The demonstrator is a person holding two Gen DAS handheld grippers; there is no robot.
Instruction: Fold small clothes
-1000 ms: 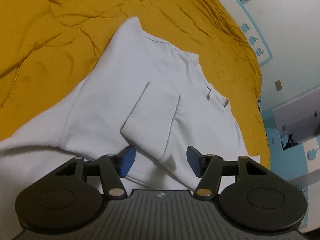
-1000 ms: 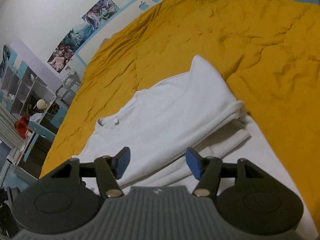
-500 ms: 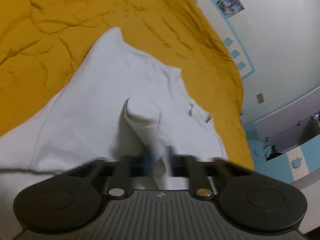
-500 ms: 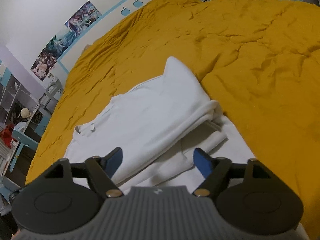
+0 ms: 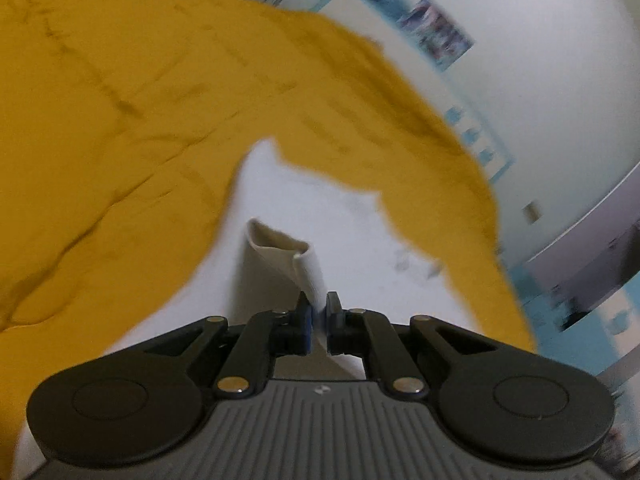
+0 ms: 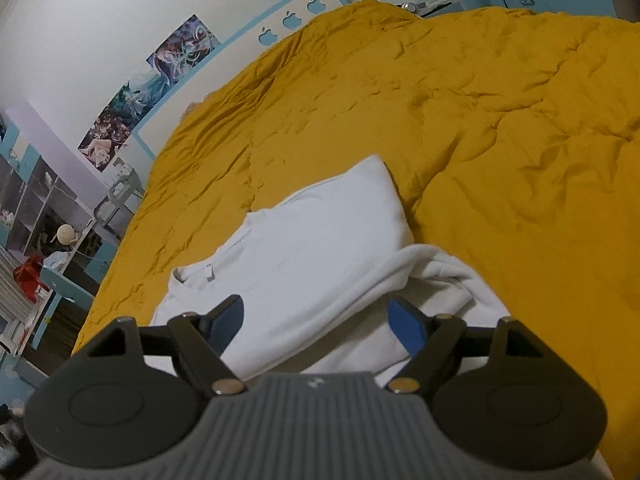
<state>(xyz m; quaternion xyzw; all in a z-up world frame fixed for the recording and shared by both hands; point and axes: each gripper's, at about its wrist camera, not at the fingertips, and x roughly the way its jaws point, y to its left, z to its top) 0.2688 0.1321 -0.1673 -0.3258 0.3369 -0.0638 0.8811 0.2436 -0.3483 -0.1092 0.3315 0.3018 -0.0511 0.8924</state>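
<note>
A white shirt (image 6: 312,248) lies partly folded on the yellow bedspread (image 6: 480,128). In the left wrist view the shirt (image 5: 352,240) spreads ahead, blurred. My left gripper (image 5: 319,320) is shut on the shirt's sleeve cuff (image 5: 310,276) and holds it lifted above the shirt. My right gripper (image 6: 320,320) is open and empty, hovering over the bunched near edge of the shirt, with its collar (image 6: 196,276) to the left.
The bedspread (image 5: 120,120) fills most of both views. A wall with posters (image 6: 160,76) and a blue-framed headboard (image 6: 280,28) lies beyond. Shelves and a desk (image 6: 48,240) stand off the bed's left side.
My left gripper closed on the sleeve cuff and lifted it up off the shirt. My right gripper opened a little wider and drew back slightly.
</note>
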